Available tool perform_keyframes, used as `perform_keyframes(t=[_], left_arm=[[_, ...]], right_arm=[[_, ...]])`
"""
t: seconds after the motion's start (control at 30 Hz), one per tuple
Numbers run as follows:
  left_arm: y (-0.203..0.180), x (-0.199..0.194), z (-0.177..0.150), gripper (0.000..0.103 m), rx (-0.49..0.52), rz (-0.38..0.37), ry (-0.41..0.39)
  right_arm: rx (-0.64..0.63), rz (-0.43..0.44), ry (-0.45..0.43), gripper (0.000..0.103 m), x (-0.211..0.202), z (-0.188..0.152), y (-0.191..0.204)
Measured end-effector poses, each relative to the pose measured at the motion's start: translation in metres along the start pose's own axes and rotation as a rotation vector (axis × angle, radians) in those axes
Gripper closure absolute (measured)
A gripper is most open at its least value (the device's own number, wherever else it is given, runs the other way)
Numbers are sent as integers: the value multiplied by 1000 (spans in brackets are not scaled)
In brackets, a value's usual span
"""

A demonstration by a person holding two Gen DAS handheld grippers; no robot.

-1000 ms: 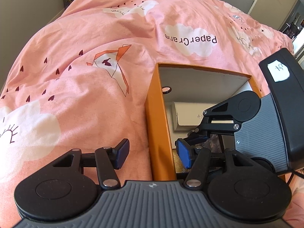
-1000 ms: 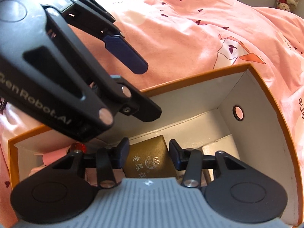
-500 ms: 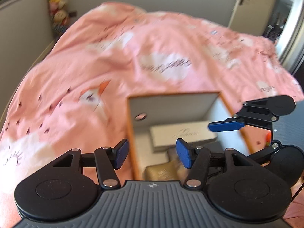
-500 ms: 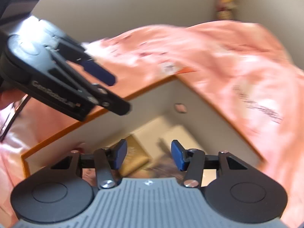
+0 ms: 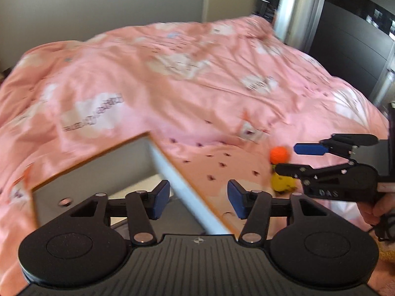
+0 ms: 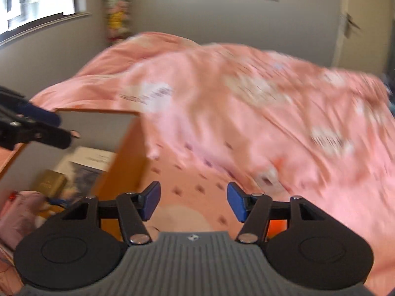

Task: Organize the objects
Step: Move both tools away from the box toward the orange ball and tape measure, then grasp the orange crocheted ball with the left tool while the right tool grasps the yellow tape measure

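In the left wrist view, we saw our left gripper [image 5: 198, 201] with its blue pads wide apart and nothing between them. Directly under and between the pads ran the right wall of the orange box [image 5: 195, 192], and the white inside of the box lay below the left pad. To the right of this gripper, on the pink duvet [image 5: 153, 81], lay a small toy with an orange ball [image 5: 279, 155] above a yellow part [image 5: 282, 182]. Our right gripper [image 5: 292, 159] hung there with its fingers spread on both sides of the toy; whether they touched it, we could not tell. In the right wrist view, our right gripper [image 6: 193, 202] was open and empty above the duvet [image 6: 246, 113]. The box [image 6: 121, 157] stood to its left, with a gold case [image 6: 50, 185] and a white flat box [image 6: 91, 159] inside, and the left gripper [image 6: 59, 129] was above them.
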State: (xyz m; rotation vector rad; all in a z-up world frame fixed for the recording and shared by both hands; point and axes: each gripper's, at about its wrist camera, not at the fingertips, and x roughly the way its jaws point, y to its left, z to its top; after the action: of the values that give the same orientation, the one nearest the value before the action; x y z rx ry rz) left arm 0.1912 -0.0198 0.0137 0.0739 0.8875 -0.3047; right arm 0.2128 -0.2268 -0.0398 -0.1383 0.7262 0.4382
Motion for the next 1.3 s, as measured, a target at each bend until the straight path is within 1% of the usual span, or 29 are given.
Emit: perform_keyframes(t=[0.07,0.13,0.2,0.27,0.33,0.4,0.53,0.63,0.67,0.7,0.77,0.93,1.07,1.13,1.17,1.23,1.3], left_arm=[[-14,19,5,44,43,-37,36],[-25,36,10,45,69,-80,66],[-36,52,14,45,94,-109,91],[-47,65,18,45,130,-134,105],[-60,80,21,45,164,-160,127],[-71,97,23,46,174,-171,143],[-84,128,32,46,149,-196,159],[-97,145,39,46,180,-202,154],[-102,151,41,46,194,-198,151],[-107,156,42,46,203,-196,147],[-115,168,45,46,212,-206,150],[-124,196,48,46,199,-204,169],[-128,211,46,46,183,-250,195],[-130,215,45,46,186,-242,193],[-130,216,45,48,175,-248,195],[-127,218,47,55,145,-267,208],[-126,216,47,57,136,-266,210]], right_arm=[[39,-52,19,50,9,-11,-18],[66,-106,38,50,14,-21,-34],[94,-133,52,50,22,-30,-45],[141,-137,63,51,31,-38,-56],[178,-130,77,56,37,-44,-66],[200,-123,72,62,41,-48,-73],[173,-82,53,63,42,-56,-76],[166,-91,48,67,49,-60,-74],[182,-96,45,73,52,-60,-76],[200,-104,44,81,56,-61,-79],[229,-125,54,91,64,-62,-86],[279,-98,71,92,74,-63,-98],[305,-87,77,93,76,-64,-102],[297,-96,83,94,77,-65,-100],[294,-101,87,95,78,-65,-99],[293,-103,89,95,78,-65,-99],[294,-101,87,95,78,-65,-100]])
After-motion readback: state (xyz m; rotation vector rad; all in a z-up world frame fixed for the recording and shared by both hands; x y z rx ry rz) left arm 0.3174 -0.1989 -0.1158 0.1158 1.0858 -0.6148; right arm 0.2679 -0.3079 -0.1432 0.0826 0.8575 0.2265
